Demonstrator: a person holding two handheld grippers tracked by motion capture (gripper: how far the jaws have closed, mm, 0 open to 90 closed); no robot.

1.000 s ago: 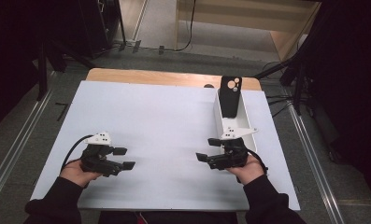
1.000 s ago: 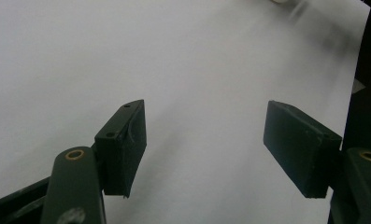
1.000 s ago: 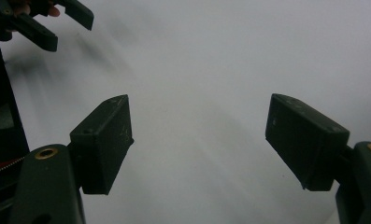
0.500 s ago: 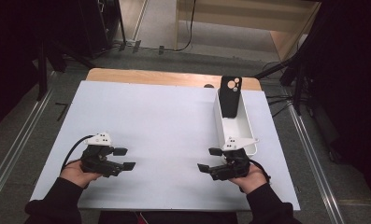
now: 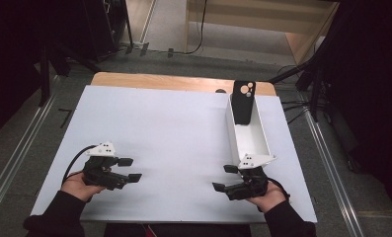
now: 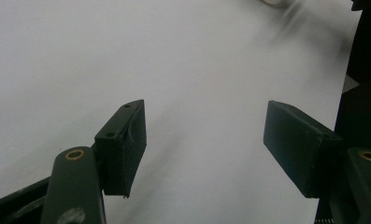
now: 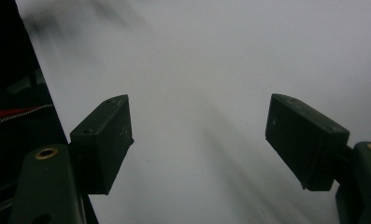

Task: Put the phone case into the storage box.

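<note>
The left gripper (image 5: 129, 169) rests low over the near left part of the white board (image 5: 174, 128), held in the person's left hand (image 5: 77, 183); its jaws stand apart with nothing between them, and the left gripper view shows bare board in the gap (image 6: 204, 140); the right gripper (image 5: 223, 178) sits at the near right, in the right hand (image 5: 267, 195), just in front of the near end of the white tray (image 5: 235, 136); its jaws are also spread, gripping nothing, with plain board between them in the right gripper view (image 7: 199, 140); the tray lies lengthwise along the board's right side; a black phone (image 5: 243, 101) stands tilted in its far end, camera rings up, well apart from both grippers.
</note>
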